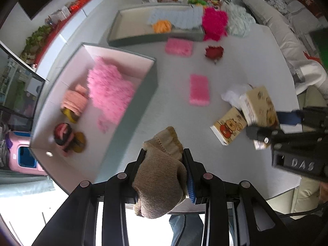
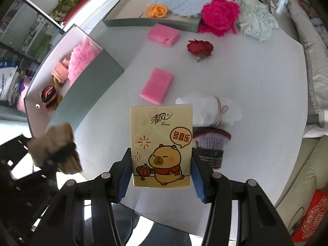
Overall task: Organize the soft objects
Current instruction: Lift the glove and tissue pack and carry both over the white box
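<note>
My left gripper is shut on a tan knitted sock, which bulges out between the fingers above the table's near edge. It hangs beside the grey-green box, which holds a fluffy pink cloth and rolled socks. The right wrist view shows that sock blurred at the left. My right gripper is shut on a yellow tissue pack with a cartoon capybara, held above the table. In the left wrist view that pack is at the right.
On the grey table lie two pink sponges, a dark red flower, a tied white cloth and a purple knitted sock. The far tray holds an orange flower and a blue cloth. Magenta and pale green fluff lie beside it.
</note>
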